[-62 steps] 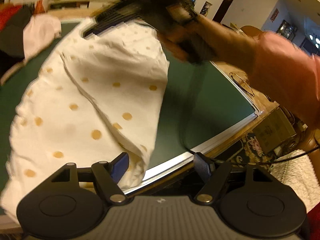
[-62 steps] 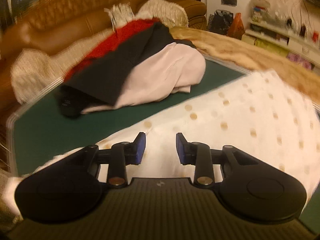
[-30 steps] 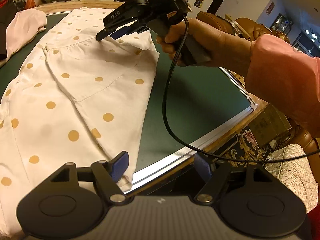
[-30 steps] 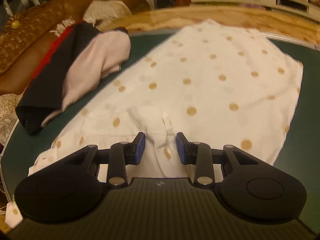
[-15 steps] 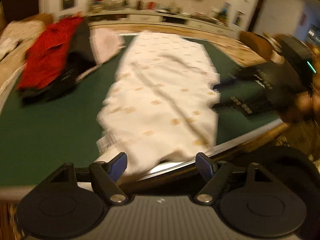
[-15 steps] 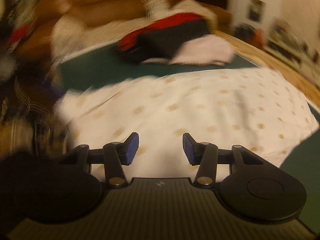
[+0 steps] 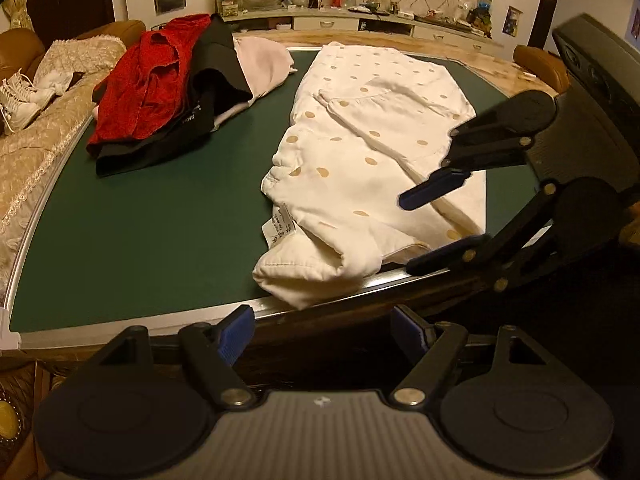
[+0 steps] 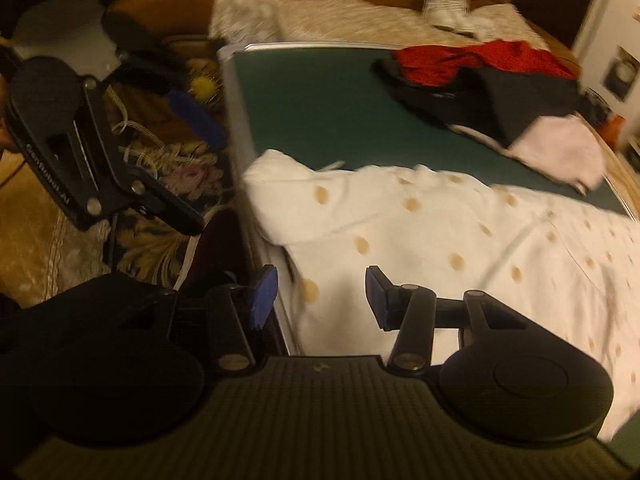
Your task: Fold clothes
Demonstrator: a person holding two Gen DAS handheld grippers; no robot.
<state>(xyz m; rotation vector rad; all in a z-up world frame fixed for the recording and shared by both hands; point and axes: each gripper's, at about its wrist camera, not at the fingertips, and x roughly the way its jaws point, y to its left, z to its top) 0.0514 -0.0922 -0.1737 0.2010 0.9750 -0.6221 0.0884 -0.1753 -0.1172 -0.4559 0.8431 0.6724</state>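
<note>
Green table [image 7: 152,216] with a metal edge fills the middle of both views; we see a sofa [image 7: 44,92] along its left side and a long shelf [image 7: 360,20] of small items on the far wall.

Item one: white dress [image 7: 372,148] with tan dots, spread lengthwise on the right part of the table. Its near end is bunched and rolled, reaching the near metal edge and slightly overhanging it; a label [image 7: 280,226] sticks out on its left side.

Item two: pile of clothes [image 7: 172,88] at the far left of the table, well apart from the dress. We count red, black and pale pink pieces, overlapping.

Item three: left gripper [image 7: 326,336], held off the near edge, low and clear of the table. Its blue-padded fingers [image 7: 236,334] are spread wide with nothing between them.

Item four: right gripper [image 8: 322,298], also spread wide and empty, hovering at the dress's near right corner. In the left view we see it from the side [image 7: 440,216], one pad above the cloth and one at the table edge; we cannot tell whether either touches.

Item five: patterned rug [image 8: 160,168] on the floor beside the table.
</note>
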